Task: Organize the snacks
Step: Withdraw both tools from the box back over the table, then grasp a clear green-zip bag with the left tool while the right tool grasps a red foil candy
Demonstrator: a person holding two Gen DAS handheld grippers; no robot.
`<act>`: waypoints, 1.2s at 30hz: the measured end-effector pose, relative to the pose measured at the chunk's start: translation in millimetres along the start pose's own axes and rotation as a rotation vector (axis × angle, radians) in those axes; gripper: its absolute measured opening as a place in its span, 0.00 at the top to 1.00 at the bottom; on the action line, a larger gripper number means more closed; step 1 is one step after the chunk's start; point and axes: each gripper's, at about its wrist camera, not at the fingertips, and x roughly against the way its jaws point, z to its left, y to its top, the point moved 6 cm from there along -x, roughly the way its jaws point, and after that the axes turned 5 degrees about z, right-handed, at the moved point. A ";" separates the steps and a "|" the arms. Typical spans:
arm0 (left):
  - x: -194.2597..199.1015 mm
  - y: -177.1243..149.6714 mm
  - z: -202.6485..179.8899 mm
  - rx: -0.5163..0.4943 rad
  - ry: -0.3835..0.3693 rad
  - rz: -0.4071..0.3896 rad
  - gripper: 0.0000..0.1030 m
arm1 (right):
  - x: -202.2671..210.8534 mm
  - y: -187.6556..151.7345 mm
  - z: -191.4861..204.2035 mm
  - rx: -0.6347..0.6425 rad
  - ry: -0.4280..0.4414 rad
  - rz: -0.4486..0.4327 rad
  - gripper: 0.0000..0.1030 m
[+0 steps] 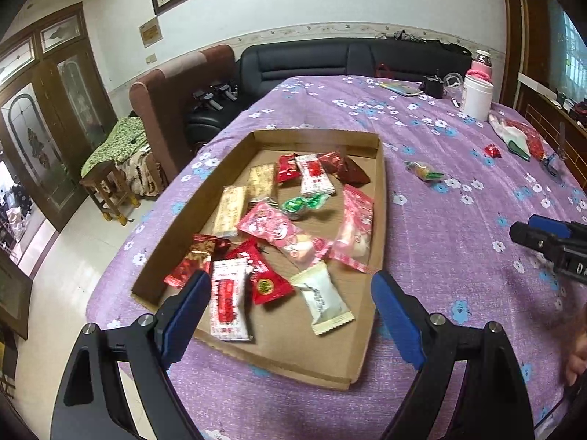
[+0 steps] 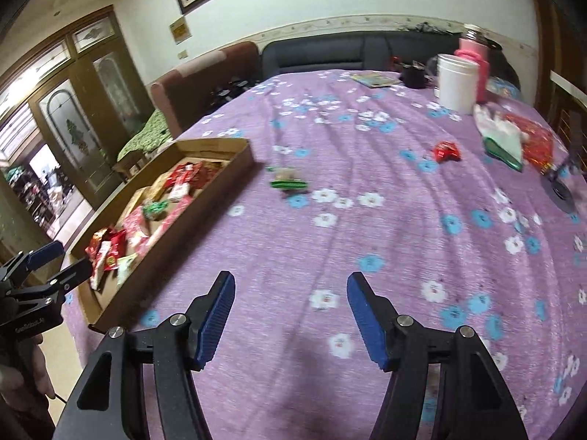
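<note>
A purple flowered tablecloth [image 2: 367,220] covers the table, with a dark sofa [image 1: 312,62] behind it. The shallow cardboard tray [image 1: 379,198], already full of wrapped snacks, sits toward the left side. Two pieces still lie loose on the cloth: a green-ended candy [image 2: 289,179] just beyond the tray's far right corner, its long axis running roughly left to right across the right wrist view, and a small red candy [image 2: 447,151] further off to the right. The right gripper [image 2: 291,315] hovers over bare cloth, jaws apart and empty, with the green-ended candy ahead and slightly left, so it is judged the nearer tool. The left gripper [image 1: 291,315] hangs spread wide and empty over the tray's near end
</note>
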 end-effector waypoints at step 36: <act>-22.9 19.5 -88.7 -0.048 -0.609 0.110 0.14 | -98.6 136.2 -182.0 -0.400 -0.155 0.036 0.36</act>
